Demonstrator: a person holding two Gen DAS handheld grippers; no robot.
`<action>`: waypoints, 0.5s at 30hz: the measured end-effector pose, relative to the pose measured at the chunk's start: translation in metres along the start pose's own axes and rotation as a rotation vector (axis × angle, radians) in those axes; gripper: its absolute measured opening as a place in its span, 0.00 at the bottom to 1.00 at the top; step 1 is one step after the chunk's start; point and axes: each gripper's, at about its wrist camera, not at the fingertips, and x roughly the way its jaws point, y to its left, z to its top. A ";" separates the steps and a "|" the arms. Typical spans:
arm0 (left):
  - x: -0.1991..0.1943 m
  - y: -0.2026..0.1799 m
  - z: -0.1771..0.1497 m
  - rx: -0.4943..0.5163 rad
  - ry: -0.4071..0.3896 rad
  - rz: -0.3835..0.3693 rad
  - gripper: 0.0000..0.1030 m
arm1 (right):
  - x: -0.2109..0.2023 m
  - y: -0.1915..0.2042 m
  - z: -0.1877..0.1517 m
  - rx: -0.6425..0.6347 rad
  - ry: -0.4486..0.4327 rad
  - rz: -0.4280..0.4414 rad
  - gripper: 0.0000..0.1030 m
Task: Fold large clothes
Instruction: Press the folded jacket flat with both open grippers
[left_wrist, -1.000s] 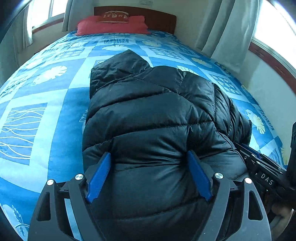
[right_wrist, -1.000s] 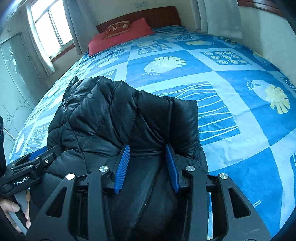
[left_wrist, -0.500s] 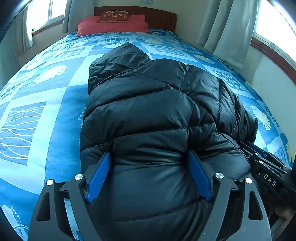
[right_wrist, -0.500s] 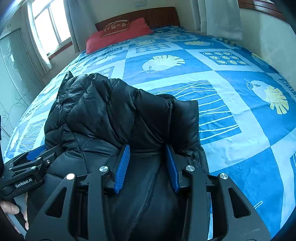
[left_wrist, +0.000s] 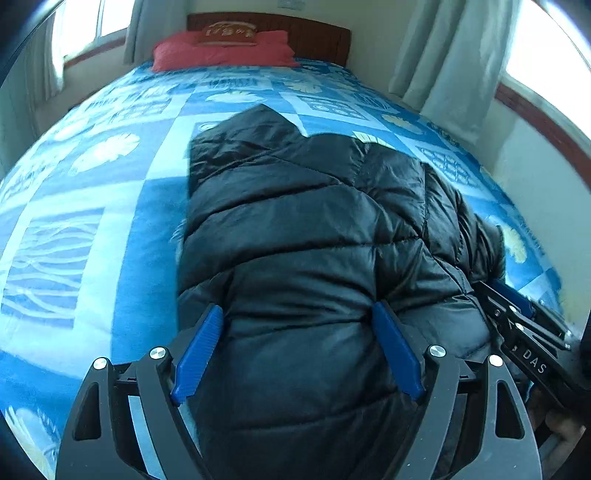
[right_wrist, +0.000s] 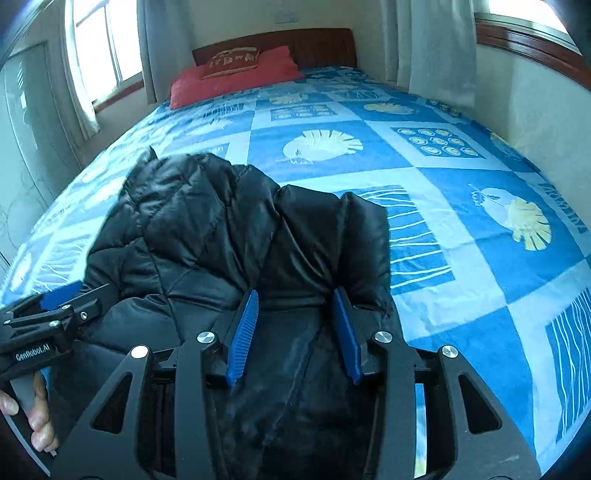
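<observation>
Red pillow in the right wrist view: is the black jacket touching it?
No, the black jacket lies near the foot of the bed, with blue bedspread between it and the red pillow.

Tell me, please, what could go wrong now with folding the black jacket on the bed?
1. The puffy black jacket looks slippery and springy, so the fold may bulge open again.
2. The right gripper has just been opening with the jacket edge between its fingers, so that edge may drop unevenly.
3. The left gripper stands wide around thick padding, so its hold may be weak.
</observation>
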 end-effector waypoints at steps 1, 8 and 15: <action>-0.007 0.007 0.000 -0.040 0.010 -0.018 0.79 | -0.007 -0.001 0.000 0.013 -0.009 0.003 0.50; -0.044 0.066 -0.018 -0.322 -0.021 -0.112 0.79 | -0.041 -0.032 -0.004 0.171 -0.021 0.062 0.72; -0.019 0.081 -0.048 -0.471 0.056 -0.269 0.80 | 0.001 -0.055 -0.023 0.297 0.108 0.112 0.84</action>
